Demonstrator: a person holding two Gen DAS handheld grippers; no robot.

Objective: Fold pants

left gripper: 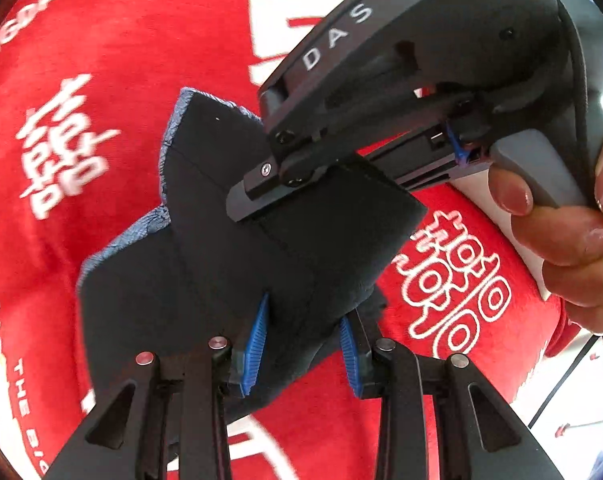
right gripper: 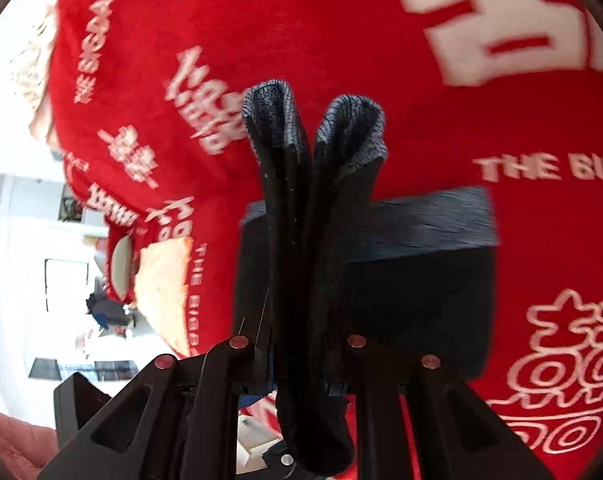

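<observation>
The dark pants are bunched into a thick, folded bundle held above a red cloth, with a blue-grey knitted inner face showing along the edges at about ten o'clock in the left wrist view. In the right wrist view the same pants stand as two upright folds whose grey-lined ends curl over at twelve o'clock, with a flatter dark panel spreading toward three o'clock.

The left tool grips the lower edge of the bundle at six o'clock; its blue ribbed pads press the fabric from both sides, the jaws fairly narrow around the thick cloth. The right tool comes in from two o'clock, its fingertips clamped on the upper fold near the centre; its dark housing carries the letters "DAS". A hand wraps its grey handle at three o'clock. In its own view, the right tool has fabric running down between its fingers, closed on it.

The red cloth bears white print: "THE BIGDAY" at eleven o'clock and "THE BIG" cut off at three o'clock in the right wrist view, plus Chinese double-happiness characters at four o'clock.
</observation>
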